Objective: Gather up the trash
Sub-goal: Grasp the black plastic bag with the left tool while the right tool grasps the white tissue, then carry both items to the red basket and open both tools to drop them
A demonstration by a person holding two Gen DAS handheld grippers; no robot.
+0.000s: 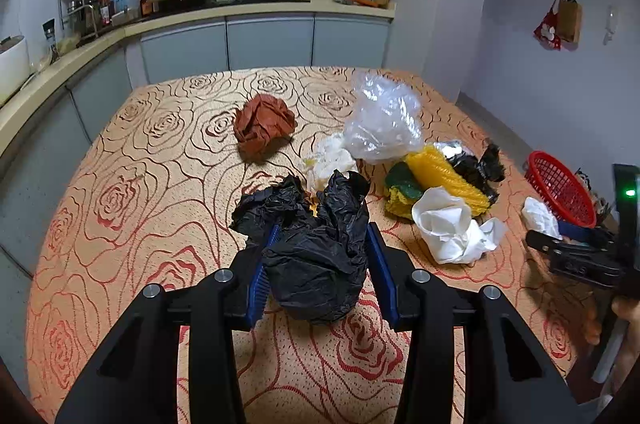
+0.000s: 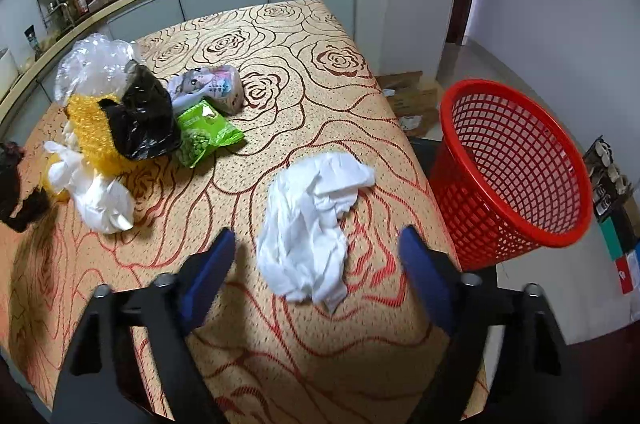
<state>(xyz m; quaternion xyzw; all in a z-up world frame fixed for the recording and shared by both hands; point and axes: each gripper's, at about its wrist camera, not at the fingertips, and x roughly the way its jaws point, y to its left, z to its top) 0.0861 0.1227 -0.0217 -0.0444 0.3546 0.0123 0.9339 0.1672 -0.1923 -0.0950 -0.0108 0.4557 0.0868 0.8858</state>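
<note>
My left gripper (image 1: 320, 244) is shut on a crumpled black plastic bag (image 1: 316, 256), its blue pads pressed against both sides, just above the rose-patterned tablecloth (image 1: 160, 183). My right gripper (image 2: 316, 248) is open over the table's right side, its fingers either side of a crumpled white tissue (image 2: 316, 220) lying on the cloth. The red mesh waste basket (image 2: 512, 163) stands on the floor right of the table; it also shows in the left wrist view (image 1: 560, 187). The right gripper shows in the left wrist view (image 1: 568, 252) at the far right.
More trash lies on the table: a crumpled brown paper (image 1: 262, 125), a clear plastic bag (image 1: 384, 119), yellow bubble wrap (image 1: 440, 175), a white wad (image 1: 452, 228), a green snack packet (image 2: 204, 135), a tissue pack (image 2: 216, 87), a black bag (image 2: 144, 119). Kitchen counter (image 1: 240, 11) behind.
</note>
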